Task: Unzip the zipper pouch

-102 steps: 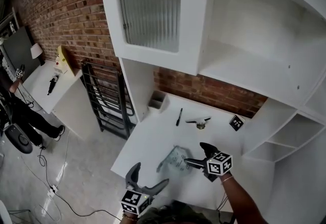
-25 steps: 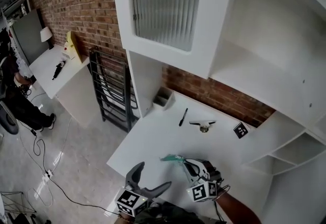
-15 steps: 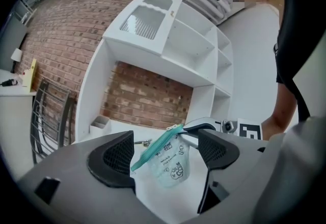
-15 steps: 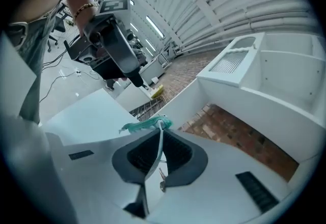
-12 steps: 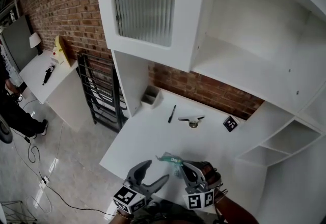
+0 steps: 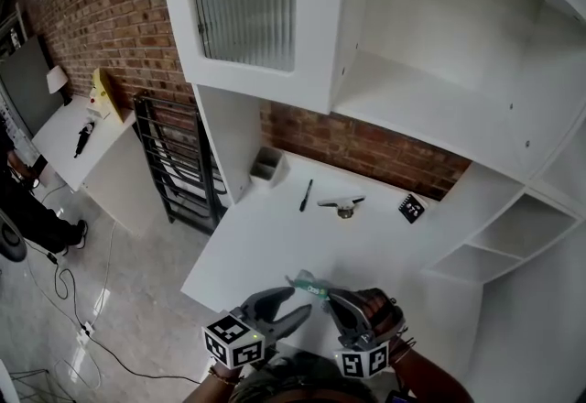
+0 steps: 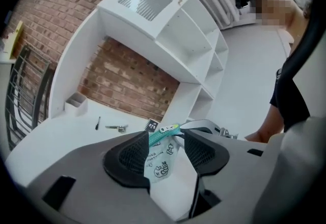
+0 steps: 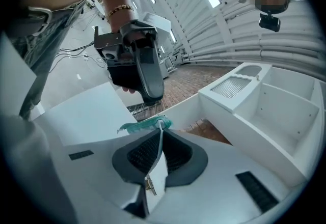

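The zipper pouch [image 6: 309, 285] is clear with printed drawings and a teal zipper strip, and it hangs in the air above the desk's near edge. My right gripper [image 6: 346, 311] is shut on its top edge, with the teal strip [image 8: 147, 126] sticking out past the pads. My left gripper [image 6: 291, 308] reaches in from the left. Its jaws are closing with the pouch [image 7: 161, 161] between them. The teal zipper end [image 7: 164, 132] lies against the left pad, and a gap shows at the right pad. The right gripper view shows the left gripper [image 8: 145, 73] just beyond the pouch.
On the white desk [image 6: 275, 241] lie a black pen [image 6: 305, 195], a small metal tool [image 6: 341, 205] and a black marker card [image 6: 411, 207]. A grey bin [image 6: 265, 165] stands at the back left. White shelving rises behind and to the right. A person stands far left [image 6: 23, 200].
The pouch has been lifted off the desk by the right gripper. The left gripper has moved right to the pouch, and its jaws have narrowed around the zipper end.
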`<state>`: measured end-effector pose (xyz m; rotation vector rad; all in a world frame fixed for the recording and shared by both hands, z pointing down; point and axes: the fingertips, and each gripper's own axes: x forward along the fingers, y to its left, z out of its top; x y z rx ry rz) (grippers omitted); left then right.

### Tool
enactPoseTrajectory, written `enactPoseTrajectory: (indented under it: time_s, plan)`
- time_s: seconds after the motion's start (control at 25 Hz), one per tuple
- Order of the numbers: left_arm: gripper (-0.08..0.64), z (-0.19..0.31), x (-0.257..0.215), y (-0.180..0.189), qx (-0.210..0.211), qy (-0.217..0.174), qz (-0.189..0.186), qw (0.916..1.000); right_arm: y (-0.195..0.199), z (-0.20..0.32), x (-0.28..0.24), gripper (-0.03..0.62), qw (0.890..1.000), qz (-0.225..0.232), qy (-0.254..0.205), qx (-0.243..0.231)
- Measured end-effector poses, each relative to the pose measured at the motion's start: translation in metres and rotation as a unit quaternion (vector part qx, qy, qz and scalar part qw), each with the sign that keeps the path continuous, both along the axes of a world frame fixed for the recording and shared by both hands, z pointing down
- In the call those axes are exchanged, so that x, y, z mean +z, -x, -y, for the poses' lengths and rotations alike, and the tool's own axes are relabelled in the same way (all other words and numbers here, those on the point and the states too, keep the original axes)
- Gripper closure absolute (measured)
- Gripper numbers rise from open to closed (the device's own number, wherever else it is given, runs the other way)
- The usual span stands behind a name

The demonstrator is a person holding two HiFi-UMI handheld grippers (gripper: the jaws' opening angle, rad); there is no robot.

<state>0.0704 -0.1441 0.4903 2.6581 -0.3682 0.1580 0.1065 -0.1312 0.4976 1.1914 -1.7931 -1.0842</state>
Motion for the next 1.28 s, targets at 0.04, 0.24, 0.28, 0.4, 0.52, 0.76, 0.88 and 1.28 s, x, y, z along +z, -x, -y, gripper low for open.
enactPoseTrajectory:
  time_s: [0.04,0.24,0.28,0.4,0.52,0.76,0.88,1.28]
  plan:
    - [0.344,-0.002,0.002,-0.002,0.009,0.014,-0.001,0.9999,0.002,-0.002,0.0,0.577,1.0,-0.007,-0.004,-0.004]
    - [0.344,-0.014,0.004,-0.012,0.045,0.05,0.001,0.9977,0.012,-0.014,-0.001,0.577,0.999,-0.033,-0.017,-0.022]
    - [0.344,-0.015,0.004,-0.012,0.048,0.052,0.003,0.9975,0.013,-0.015,-0.002,0.577,0.999,-0.037,-0.019,-0.022]
    - [0.345,-0.017,0.003,-0.011,0.058,0.061,0.001,0.9965,0.014,-0.018,-0.002,0.577,0.998,-0.052,-0.023,-0.021]
    - [0.359,-0.02,0.002,-0.013,0.07,0.06,0.003,0.9957,0.014,-0.019,0.003,0.577,0.996,-0.08,-0.029,-0.023]
    - [0.379,-0.024,0.005,-0.017,0.077,0.047,0.021,0.9957,0.009,-0.022,0.01,0.577,0.994,-0.101,-0.028,-0.019]
    - [0.408,-0.023,0.008,-0.016,0.071,0.05,0.02,0.996,0.007,-0.024,0.015,0.577,0.993,-0.116,-0.029,-0.019]
    - [0.508,-0.026,0.011,-0.025,0.079,0.051,0.016,0.9954,0.001,-0.032,0.021,0.577,0.989,-0.14,-0.031,-0.021]
